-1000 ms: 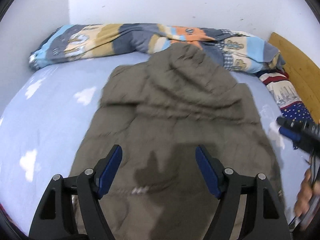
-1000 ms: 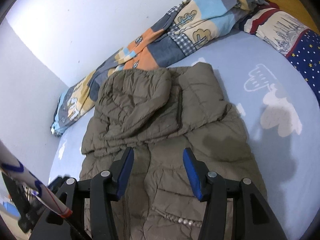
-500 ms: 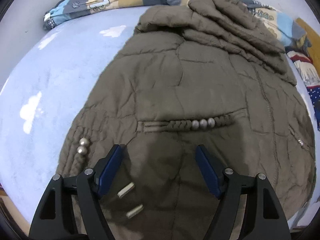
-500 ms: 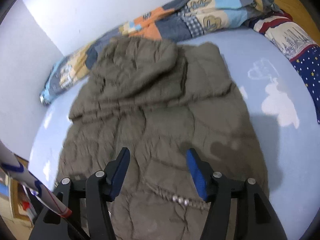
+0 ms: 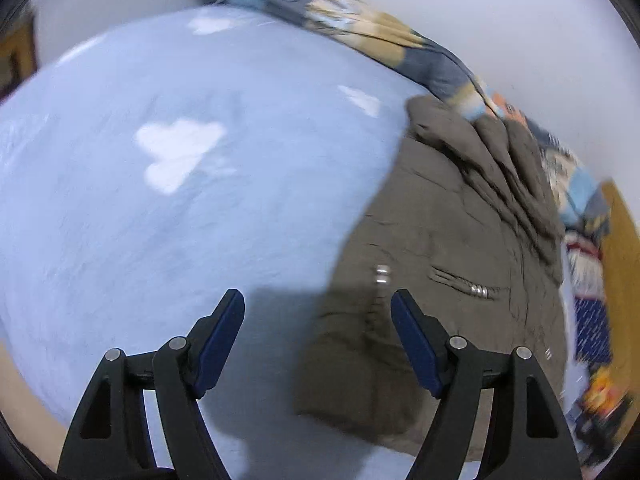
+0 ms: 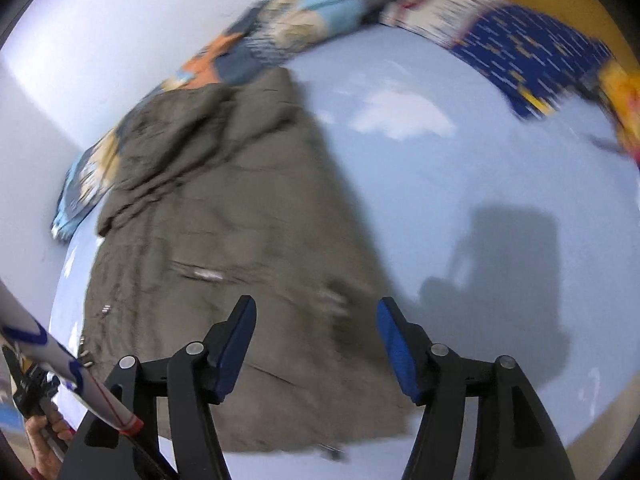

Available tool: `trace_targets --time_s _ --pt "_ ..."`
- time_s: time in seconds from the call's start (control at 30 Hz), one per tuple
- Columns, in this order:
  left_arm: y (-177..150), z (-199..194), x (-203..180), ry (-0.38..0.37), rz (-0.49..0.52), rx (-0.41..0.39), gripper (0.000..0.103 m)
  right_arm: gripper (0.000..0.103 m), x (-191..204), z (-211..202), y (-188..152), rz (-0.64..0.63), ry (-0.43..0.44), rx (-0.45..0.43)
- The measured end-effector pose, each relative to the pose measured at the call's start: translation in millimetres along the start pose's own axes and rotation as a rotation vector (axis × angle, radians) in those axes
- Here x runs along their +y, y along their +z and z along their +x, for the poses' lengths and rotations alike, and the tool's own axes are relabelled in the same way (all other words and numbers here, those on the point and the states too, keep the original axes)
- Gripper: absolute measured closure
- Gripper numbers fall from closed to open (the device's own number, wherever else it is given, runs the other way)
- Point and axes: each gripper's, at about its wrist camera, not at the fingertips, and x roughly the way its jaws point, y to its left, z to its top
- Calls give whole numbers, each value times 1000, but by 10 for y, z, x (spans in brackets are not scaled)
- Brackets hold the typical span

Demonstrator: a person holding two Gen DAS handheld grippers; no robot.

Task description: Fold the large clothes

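Coat [image 5: 448,248] flat on bed [image 5: 160,200], both tongs empty

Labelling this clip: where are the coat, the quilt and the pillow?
coat [image 5: 448,240]: left wrist view, quilted front panel.
quilt [image 6: 248,52]: right wrist view, orange-and-blue patch.
pillow [image 6: 520,44]: right wrist view, blue starred part.

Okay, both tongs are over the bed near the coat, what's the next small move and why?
Probably lower each of the tongs onto its near bottom corner of the coat and close. Left tongs and right tongs are open and empty, each straddling a side edge of the coat lying flat on the sheet.
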Motion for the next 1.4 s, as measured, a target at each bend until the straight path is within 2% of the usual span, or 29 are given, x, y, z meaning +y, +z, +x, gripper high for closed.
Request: trace_targets --time_s 0.07,0.2,0.4,0.6,0.7,0.73,0.77,0.8,0.87,0.9,1.07,1.23,1.4 --pt "-36 -15 127 -52 -64 19 28 35 -273 -9 -125 66 26 27" --pt "-128 134 -1 -105 -72 73 28 35 -488 34 -243 169 107 62" --pt "-301 344 -57 -73 -39 130 28 34 -449 113 -347 201 146 84" --pt "-406 315 -54 -96 -14 115 28 34 -488 243 -397 246 174 123" --pt "-428 318 -59 -119 -1 112 28 32 -461 367 -448 267 230 165" --pt "-413 344 -90 -127 8 103 31 32 -427 408 -473 269 245 175" --pt "-417 340 -106 -134 16 95 52 35 -399 431 -489 266 251 176" --pt "-434 346 -148 -143 39 89 68 49 -352 443 -505 255 250 168" --pt "-458 342 -205 -125 71 64 73 70 -268 434 -531 227 235 141" --pt "-484 314 -245 -109 97 44 77 76 -242 403 -542 220 224 115" --pt "-572 126 -328 -98 161 -22 83 87 -126 171 -608 174 171 2" --pt "-670 -34 -388 -120 207 -62 84 89 -57 -146 -662 118 141 -97" --pt "-746 -160 -388 -143 206 -74 84 89 20 -389 -656 74 188 -185"
